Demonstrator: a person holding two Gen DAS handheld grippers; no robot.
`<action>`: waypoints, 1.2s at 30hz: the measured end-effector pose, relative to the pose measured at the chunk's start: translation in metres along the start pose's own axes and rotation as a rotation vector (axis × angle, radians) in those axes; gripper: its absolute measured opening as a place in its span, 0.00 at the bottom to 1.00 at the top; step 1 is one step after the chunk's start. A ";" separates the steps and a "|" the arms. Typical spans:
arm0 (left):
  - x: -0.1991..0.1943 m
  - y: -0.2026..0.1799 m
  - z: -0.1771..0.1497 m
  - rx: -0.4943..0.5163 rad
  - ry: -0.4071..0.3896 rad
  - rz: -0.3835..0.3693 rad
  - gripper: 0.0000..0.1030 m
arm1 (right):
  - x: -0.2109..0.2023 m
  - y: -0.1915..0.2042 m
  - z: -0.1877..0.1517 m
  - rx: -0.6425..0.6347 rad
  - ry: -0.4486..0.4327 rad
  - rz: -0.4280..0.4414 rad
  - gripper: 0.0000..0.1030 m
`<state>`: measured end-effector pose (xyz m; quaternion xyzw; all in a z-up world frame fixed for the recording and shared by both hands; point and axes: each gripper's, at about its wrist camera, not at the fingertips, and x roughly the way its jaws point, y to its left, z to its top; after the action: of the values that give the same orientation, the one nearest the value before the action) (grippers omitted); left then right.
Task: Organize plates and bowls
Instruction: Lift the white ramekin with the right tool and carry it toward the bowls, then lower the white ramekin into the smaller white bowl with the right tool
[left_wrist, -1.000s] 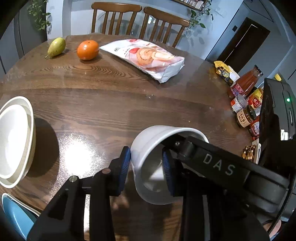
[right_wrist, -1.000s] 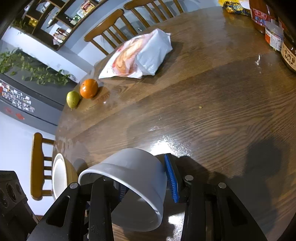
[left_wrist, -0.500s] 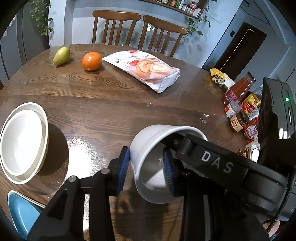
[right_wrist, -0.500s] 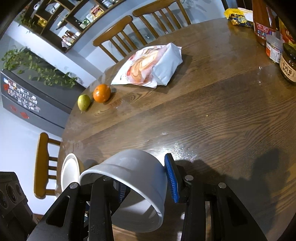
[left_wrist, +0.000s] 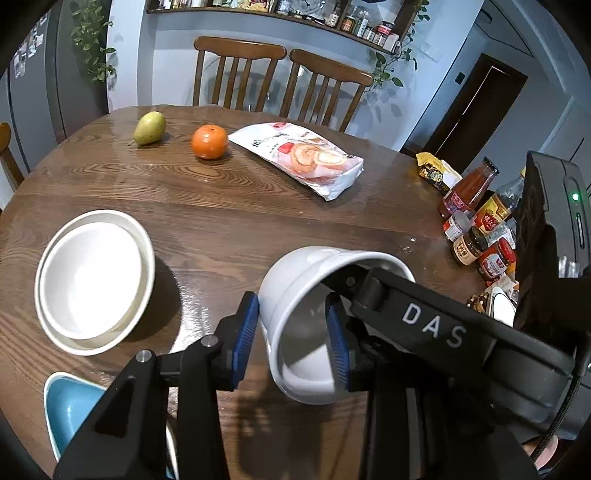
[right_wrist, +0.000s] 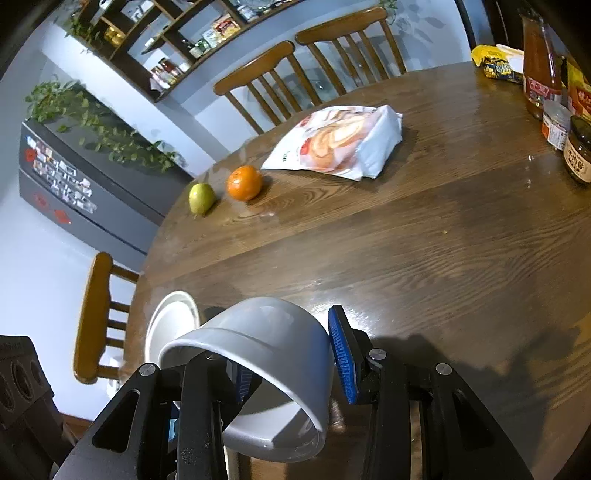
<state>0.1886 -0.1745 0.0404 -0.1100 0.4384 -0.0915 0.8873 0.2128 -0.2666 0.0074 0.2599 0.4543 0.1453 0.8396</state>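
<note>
Holding a white bowl (left_wrist: 295, 295) tipped on its side, clear of the round wooden table (left_wrist: 258, 221), with both tools at once. Pinching one wall of the rim in the left gripper (left_wrist: 291, 339), one blue pad outside, the other inside the bowl's mouth. Clamping the opposite wall in the right gripper (right_wrist: 291, 358), one pad against the outer face and the other tucked inside (only partly showing under the rim). Resting well to the left of the left gripper, a pair of nested white bowls (left_wrist: 92, 280), one sitting inside the other on the tabletop; showing in the right wrist view as a sliver of white just beyond the held bowl. Peeking in at the lower left, nearer than the left gripper, a blue dish (left_wrist: 70, 410). Lying far ahead of both grippers, a green pear (left_wrist: 149, 127) just beside an orange (left_wrist: 209, 141), then a white snack bag (left_wrist: 306, 158). Standing off to the right of the left gripper, a cluster of sauce bottles and jars (left_wrist: 476, 225) near the table's edge. Standing beyond the far edge, two wooden chairs (left_wrist: 280, 74).
</note>
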 end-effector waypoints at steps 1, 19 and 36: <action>-0.003 0.002 -0.001 0.001 -0.002 0.002 0.33 | -0.001 0.003 -0.002 0.000 -0.001 0.003 0.40; -0.054 0.073 -0.005 -0.061 -0.070 0.051 0.33 | 0.012 0.082 -0.030 -0.089 0.002 0.056 0.40; -0.058 0.146 -0.003 -0.157 -0.034 0.076 0.34 | 0.063 0.142 -0.043 -0.170 0.092 0.049 0.40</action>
<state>0.1613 -0.0199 0.0424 -0.1641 0.4329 -0.0212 0.8861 0.2099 -0.1058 0.0253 0.1919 0.4721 0.2157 0.8330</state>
